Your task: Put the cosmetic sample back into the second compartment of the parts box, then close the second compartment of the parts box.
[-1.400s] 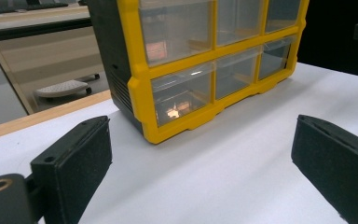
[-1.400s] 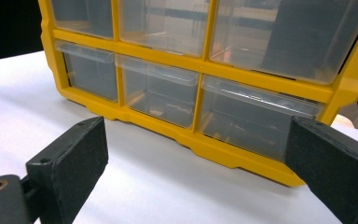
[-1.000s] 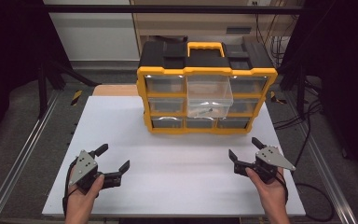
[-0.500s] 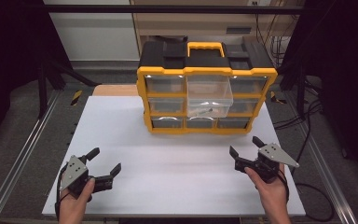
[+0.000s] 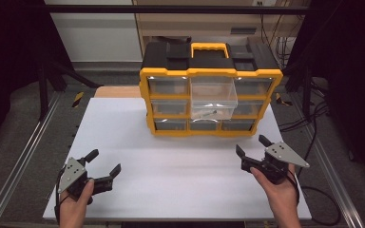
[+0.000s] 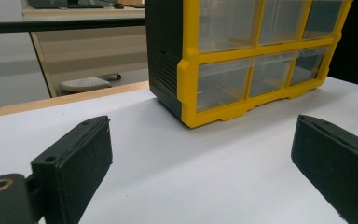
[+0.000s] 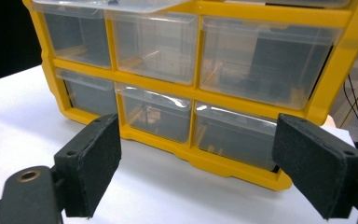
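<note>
Both hand-held grippers were held low over the near edge of the table, the left gripper (image 5: 103, 164) at the near left and the right gripper (image 5: 252, 149) at the near right, well apart from each other. Wide-spread jaws were shown on the left gripper, with nothing between them. The right gripper's jaws had just been closing a little, yet they were seen standing wide, with bare table between them. A white tabletop (image 5: 180, 166) was laid across most of the high view, and a strip of wooden board (image 5: 116, 91) was seen at its far left edge. Grey floor, metal rails (image 5: 24, 156) and dark stands were seen around the table, with loose cables (image 5: 309, 118) at the right. A yellow and black drawer organiser (image 5: 211, 88) was set upright at the far middle of the tabletop, away from both grippers. Its large middle drawer (image 5: 213, 97) was pulled out, and a small part (image 5: 208, 114) was seen inside, too small to be named.
</note>
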